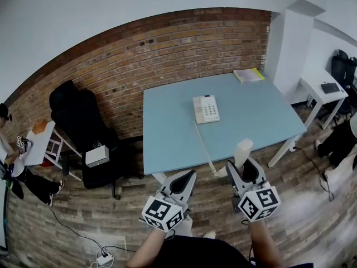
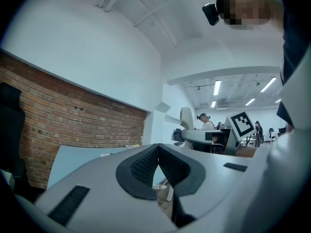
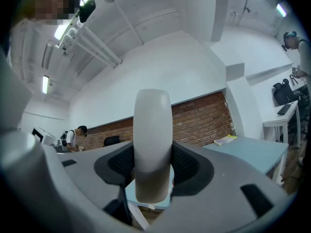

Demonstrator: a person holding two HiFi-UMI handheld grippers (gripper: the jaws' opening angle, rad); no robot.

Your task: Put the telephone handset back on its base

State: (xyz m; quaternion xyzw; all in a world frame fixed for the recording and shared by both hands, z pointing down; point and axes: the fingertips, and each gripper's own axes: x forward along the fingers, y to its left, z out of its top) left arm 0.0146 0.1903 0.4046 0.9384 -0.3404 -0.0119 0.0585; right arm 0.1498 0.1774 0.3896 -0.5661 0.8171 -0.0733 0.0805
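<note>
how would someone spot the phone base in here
Find the light blue table in front of the brick wall. Near its middle lies the phone base, a whitish slab with a keypad. Unlike the book at the far corner, it has a cord trailing off the near edge.

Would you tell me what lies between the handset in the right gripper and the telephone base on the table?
In the head view, only bare blue tabletop and the white cord lie between the handset and the base.
</note>
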